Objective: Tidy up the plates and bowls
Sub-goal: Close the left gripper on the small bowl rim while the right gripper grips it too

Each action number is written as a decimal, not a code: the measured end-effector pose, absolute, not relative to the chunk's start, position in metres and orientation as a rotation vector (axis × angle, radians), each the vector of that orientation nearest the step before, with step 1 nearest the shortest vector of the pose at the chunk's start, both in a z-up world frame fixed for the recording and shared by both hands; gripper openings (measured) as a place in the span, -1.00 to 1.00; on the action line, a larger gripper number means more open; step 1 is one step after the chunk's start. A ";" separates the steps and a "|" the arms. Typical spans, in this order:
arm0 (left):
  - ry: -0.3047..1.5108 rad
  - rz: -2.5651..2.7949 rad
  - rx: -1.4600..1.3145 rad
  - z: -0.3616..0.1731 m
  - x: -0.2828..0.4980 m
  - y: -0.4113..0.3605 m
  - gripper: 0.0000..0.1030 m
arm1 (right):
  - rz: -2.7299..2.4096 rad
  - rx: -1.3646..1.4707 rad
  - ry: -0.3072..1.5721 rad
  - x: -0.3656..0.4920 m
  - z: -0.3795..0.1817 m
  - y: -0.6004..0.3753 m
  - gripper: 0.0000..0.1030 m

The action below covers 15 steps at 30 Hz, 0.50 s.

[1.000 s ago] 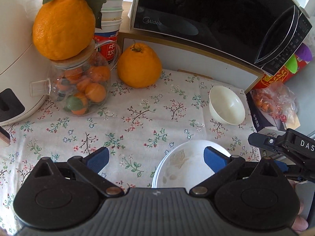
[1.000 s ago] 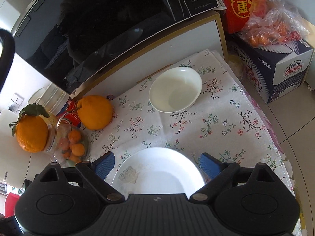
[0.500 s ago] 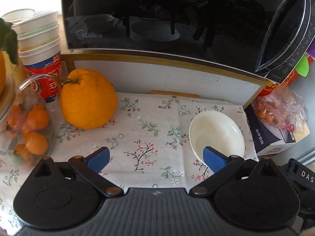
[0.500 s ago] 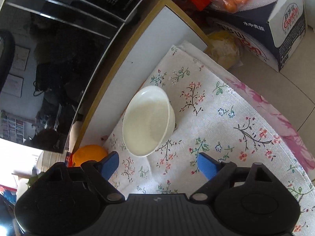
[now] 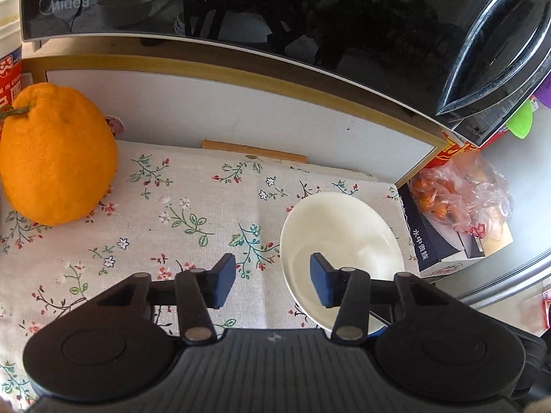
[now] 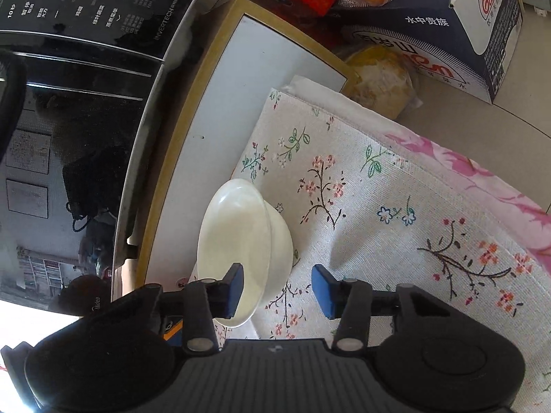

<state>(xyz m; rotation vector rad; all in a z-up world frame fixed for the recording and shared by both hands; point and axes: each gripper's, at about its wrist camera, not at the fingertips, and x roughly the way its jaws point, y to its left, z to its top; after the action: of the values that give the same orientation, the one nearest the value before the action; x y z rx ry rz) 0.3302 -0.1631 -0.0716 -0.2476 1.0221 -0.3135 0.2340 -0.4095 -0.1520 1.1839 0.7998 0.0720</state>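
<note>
Ahead of both your claws the black microwave [image 5: 275, 17] fills the far side, sitting on a white shelf with a wood edge [image 5: 241, 103]. Below it the floral tablecloth [image 5: 172, 213] spreads out under your claws. Far to the left of your left claw [image 5: 272, 280] sits a big orange citrus fruit [image 5: 56, 158] on the cloth. Off to the left claw's right, past the cloth edge, a dark carton [image 5: 437, 244] carries a plastic bag of small oranges [image 5: 458, 192].

The white bowl [image 5: 339, 241] rests on the cloth. Your left claw is spread apart, holding nothing, and its right finger [image 5: 322, 284] sits in front of the bowl's inside while the left one is over bare cloth. Your right claw [image 6: 278, 289] is likewise released; its left finger [image 6: 233, 290] overlaps the bowl [image 6: 241, 241], the rim lying between the fingers.
</note>
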 end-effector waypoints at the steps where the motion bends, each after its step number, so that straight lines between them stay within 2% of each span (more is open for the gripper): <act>1: 1.024 -0.316 -0.251 -0.073 0.331 -0.163 -0.33 | 0.068 1.180 0.802 0.234 -0.153 -0.408 -0.34; 3: 1.033 -0.321 -0.256 -0.078 0.332 -0.163 -0.54 | 0.065 1.169 0.803 0.234 -0.152 -0.407 -0.44; 6: 1.041 -0.333 -0.268 -0.081 0.332 -0.163 -0.85 | 0.074 1.163 0.792 0.234 -0.152 -0.408 -0.72; 8: 1.042 -0.328 -0.262 -0.082 0.331 -0.164 -0.89 | 0.068 1.153 0.782 0.233 -0.150 -0.407 -0.88; 15: 1.059 -0.322 -0.282 -0.074 0.327 -0.163 -0.91 | 0.044 1.111 0.793 0.231 -0.143 -0.407 -0.92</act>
<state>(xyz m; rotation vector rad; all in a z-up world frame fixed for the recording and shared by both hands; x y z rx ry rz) 0.3270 -0.1632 -0.0738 -0.2823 1.0587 -0.3217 0.2311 -0.4073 -0.1432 1.1106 0.7928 0.0439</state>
